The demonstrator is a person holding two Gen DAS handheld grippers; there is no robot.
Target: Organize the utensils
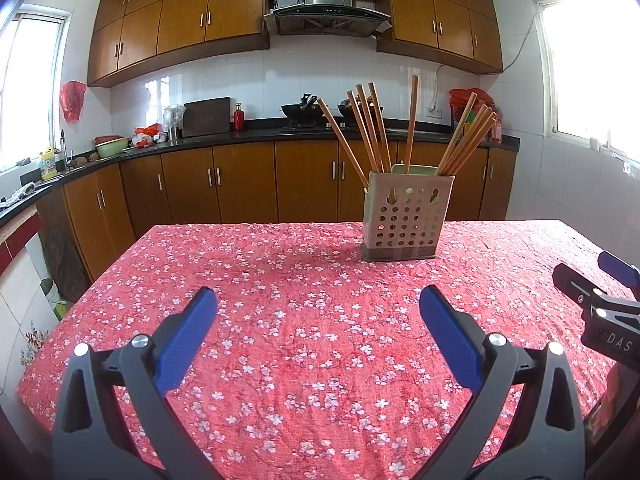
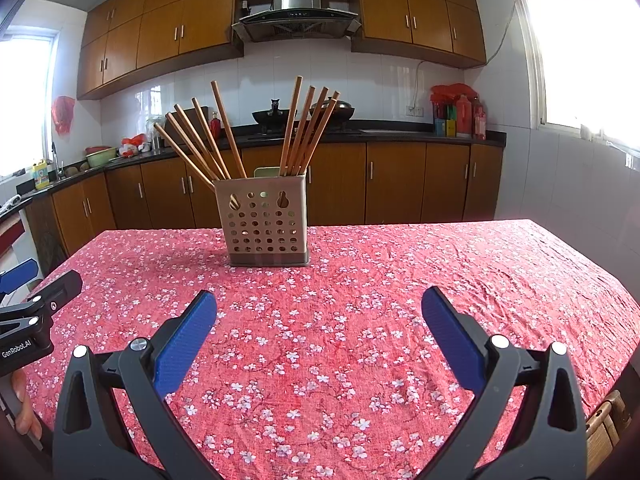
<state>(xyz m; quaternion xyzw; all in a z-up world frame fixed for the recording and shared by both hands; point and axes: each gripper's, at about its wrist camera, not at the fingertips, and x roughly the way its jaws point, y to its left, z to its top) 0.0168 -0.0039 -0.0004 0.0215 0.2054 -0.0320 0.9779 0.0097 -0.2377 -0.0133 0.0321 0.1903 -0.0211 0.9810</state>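
Note:
A beige perforated utensil holder (image 1: 406, 216) stands near the far edge of the table, and it also shows in the right wrist view (image 2: 266, 222). Several wooden chopsticks (image 1: 370, 132) stand in it, fanned left and right; they show in the right wrist view too (image 2: 308, 130). My left gripper (image 1: 318, 300) is open and empty, low over the table, well short of the holder. My right gripper (image 2: 320, 302) is open and empty, also short of the holder. The right gripper shows at the right edge of the left wrist view (image 1: 600, 296); the left gripper shows at the left edge of the right wrist view (image 2: 32, 304).
The table carries a red floral cloth (image 1: 300, 344), which also shows in the right wrist view (image 2: 400, 300). Behind it run wooden kitchen cabinets (image 1: 240, 184) and a dark counter with woks (image 1: 302, 110). A wicker chair (image 2: 604, 424) sits at the table's right corner.

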